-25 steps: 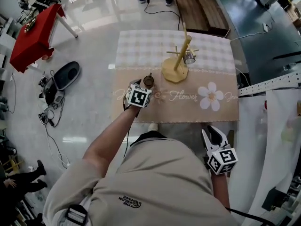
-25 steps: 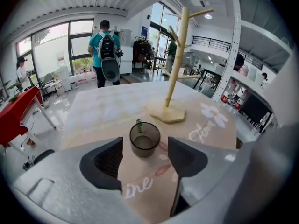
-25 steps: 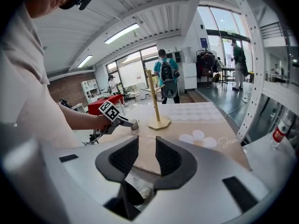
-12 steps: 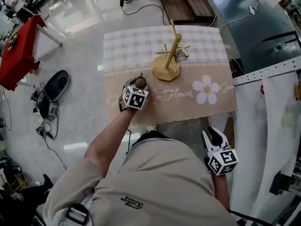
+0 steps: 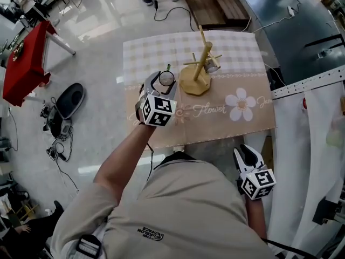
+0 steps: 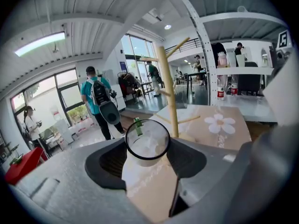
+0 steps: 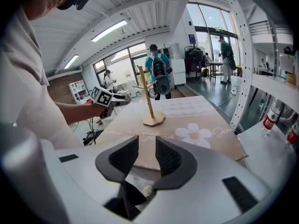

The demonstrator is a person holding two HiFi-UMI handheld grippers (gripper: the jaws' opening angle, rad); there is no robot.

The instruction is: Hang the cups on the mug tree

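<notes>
A clear glass cup with a green handle hangs in the air, my left gripper shut on it above the table's left part. In the left gripper view the cup sits mouth toward the camera between the dark pads, with the wooden mug tree just behind it. The mug tree stands on its base in the table's middle, a small metal cup hanging on a right peg. My right gripper is open and empty, off the table's near edge; its view shows the tree far ahead.
The table has a beige flower-print runner and a checked cloth. A red table and floor clutter lie left. A white shelf frame runs along the right. A person in teal stands beyond the table.
My left gripper has lifted the glass cup off the table and carried it up and away from me, nearer the mug tree. The right gripper has stayed in place.
</notes>
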